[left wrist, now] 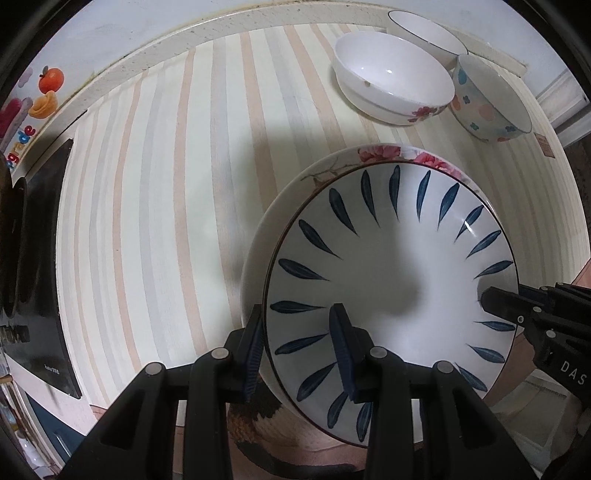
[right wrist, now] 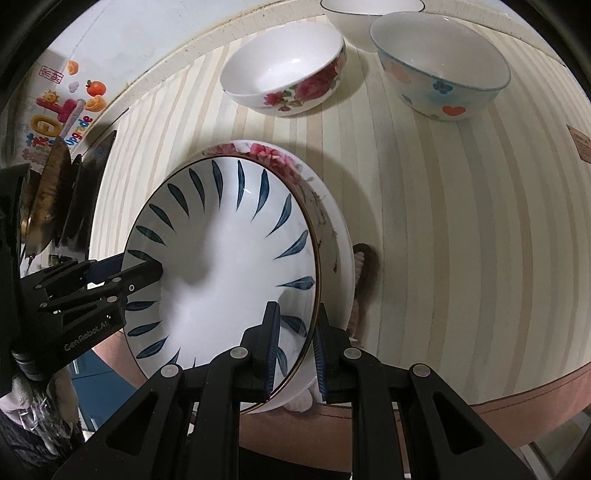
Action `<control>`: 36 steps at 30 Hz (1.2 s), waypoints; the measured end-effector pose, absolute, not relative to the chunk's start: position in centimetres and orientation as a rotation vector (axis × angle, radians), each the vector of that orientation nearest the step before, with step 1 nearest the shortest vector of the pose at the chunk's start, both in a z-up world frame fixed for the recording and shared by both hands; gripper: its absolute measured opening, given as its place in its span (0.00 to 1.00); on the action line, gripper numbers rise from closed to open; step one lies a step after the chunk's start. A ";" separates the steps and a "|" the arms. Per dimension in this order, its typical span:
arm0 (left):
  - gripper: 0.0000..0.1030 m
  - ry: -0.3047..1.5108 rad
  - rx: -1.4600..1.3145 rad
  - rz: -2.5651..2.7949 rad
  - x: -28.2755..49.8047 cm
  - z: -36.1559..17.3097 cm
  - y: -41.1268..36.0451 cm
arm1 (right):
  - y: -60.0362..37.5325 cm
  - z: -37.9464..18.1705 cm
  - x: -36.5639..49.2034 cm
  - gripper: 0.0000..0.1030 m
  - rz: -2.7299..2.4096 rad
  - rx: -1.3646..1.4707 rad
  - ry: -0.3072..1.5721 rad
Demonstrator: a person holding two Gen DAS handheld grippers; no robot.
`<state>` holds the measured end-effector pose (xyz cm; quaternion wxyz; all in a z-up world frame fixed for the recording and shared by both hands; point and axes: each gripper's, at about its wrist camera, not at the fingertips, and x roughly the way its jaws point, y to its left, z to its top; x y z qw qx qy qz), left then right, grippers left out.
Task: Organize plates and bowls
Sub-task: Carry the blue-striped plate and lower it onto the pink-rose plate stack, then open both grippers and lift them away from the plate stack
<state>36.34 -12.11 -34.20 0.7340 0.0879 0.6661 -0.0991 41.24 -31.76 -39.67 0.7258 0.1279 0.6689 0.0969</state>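
A white plate with blue leaf marks point(left wrist: 388, 280) lies on top of a larger rose-rimmed plate point(left wrist: 380, 153); both are held above the table's near edge. My left gripper point(left wrist: 299, 350) is shut on the stack's left rim, one finger above and one outside. My right gripper point(right wrist: 295, 347) is shut on the stack's right rim; it also shows in the left wrist view point(left wrist: 498, 301). In the right wrist view the blue-leaf plate point(right wrist: 229, 266) covers the rose plate point(right wrist: 325, 221), and the left gripper point(right wrist: 147, 271) grips the far side.
Three bowls stand at the back right of the striped table point(left wrist: 166, 221): a rose bowl point(left wrist: 391, 85), a heart-and-flower bowl point(left wrist: 487, 99) and a plain white bowl point(left wrist: 424, 31). A black stove with a pan point(left wrist: 33, 258) sits at the left.
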 end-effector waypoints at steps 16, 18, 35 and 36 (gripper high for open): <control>0.31 1.485 0.201 -0.223 36.6 -34.3 -12.3 | -31.9 -39.3 41.7 0.19 0.195 0.297 1.486; 0.31 1.476 0.203 -0.216 36.6 -33.9 -12.2 | -31.9 -39.2 41.7 0.19 0.194 0.297 1.485; 0.32 1.251 0.116 -0.194 30.5 -22.7 -10.1 | -30.1 -29.7 37.1 0.23 0.147 0.151 1.325; 0.32 1.237 0.113 -0.193 30.0 -21.8 -9.9 | -30.0 -28.8 36.4 0.26 0.148 0.150 1.311</control>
